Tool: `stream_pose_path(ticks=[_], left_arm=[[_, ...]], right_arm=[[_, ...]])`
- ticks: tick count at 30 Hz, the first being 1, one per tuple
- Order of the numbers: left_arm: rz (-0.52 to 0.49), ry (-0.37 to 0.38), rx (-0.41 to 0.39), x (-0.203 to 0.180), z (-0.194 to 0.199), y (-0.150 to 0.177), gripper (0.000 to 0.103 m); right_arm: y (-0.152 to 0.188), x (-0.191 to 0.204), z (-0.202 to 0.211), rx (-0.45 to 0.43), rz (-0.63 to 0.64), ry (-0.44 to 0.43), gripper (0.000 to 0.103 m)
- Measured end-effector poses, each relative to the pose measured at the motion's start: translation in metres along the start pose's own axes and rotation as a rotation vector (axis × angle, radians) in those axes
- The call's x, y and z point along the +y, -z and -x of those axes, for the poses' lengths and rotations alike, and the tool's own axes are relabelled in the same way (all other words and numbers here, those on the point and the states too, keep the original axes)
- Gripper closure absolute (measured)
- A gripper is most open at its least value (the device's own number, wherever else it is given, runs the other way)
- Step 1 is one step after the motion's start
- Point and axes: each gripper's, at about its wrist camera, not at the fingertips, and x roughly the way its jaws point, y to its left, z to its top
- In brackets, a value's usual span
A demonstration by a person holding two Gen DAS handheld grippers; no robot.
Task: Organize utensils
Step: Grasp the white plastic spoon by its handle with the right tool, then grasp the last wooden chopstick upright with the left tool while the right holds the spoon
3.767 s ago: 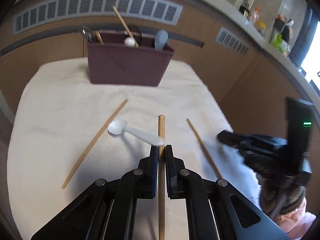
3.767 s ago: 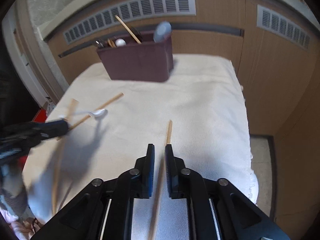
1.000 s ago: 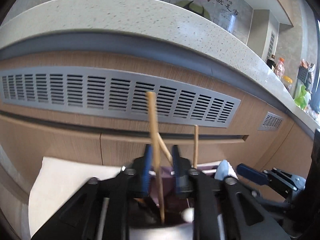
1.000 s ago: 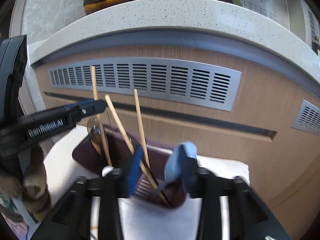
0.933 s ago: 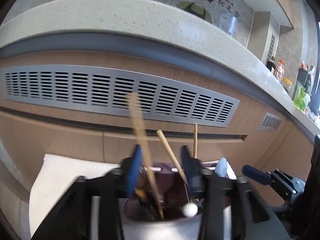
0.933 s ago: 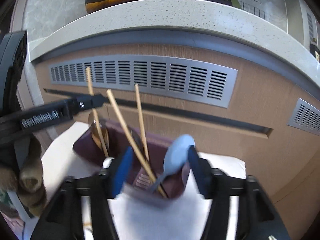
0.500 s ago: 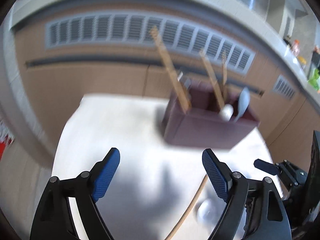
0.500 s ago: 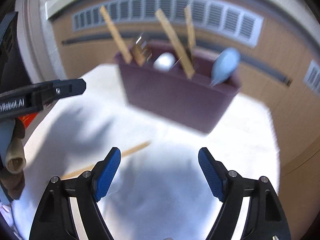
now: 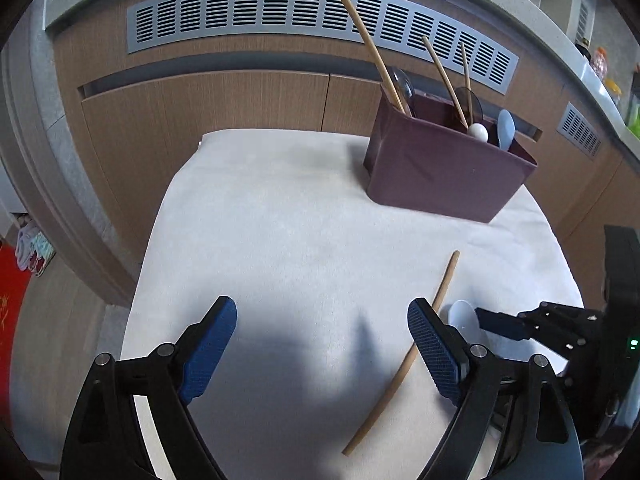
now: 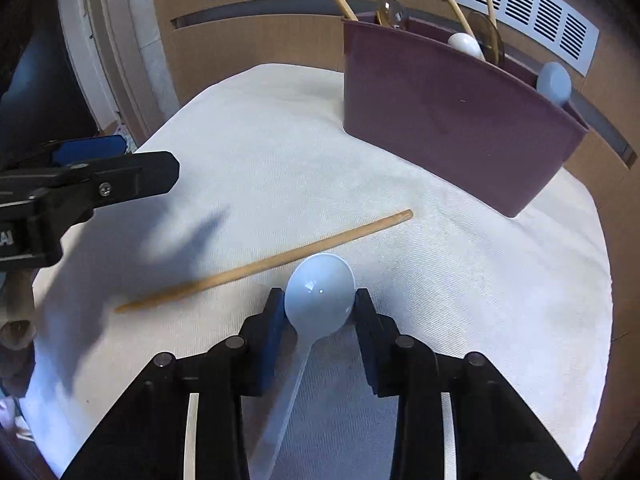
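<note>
A maroon utensil holder (image 9: 444, 168) (image 10: 452, 116) stands at the back of the white cloth and holds several chopsticks and spoons. One wooden chopstick (image 9: 404, 360) (image 10: 264, 264) lies loose on the cloth. A white plastic spoon (image 10: 316, 304) lies beside it, its bowl between the fingers of my right gripper (image 10: 318, 304), which are closed in on the bowl's sides. The spoon's bowl (image 9: 462, 314) also shows in the left wrist view. My left gripper (image 9: 322, 340) is wide open and empty above the cloth, left of the chopstick.
The cloth-covered table (image 9: 280, 208) drops off at its left and right edges. Wooden cabinet fronts with a grey vent grille (image 9: 280, 12) rise behind the holder. The right gripper (image 9: 520, 324) shows at the lower right of the left wrist view.
Both grippers let go of their chopsticks in the holder, opened and pulled back down to the cloth. The right gripper has since closed in around the white spoon's bowl.
</note>
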Motion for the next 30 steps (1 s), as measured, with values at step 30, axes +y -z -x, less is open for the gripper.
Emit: stream_pose_path(ticks=[30], left_arm=[[-0.325,0.114,0.315,-0.118,-0.065,0.005,0.035]], right_arm=[[0.086,-0.139,0.055,-0.093,-0.376,0.076,0.069]])
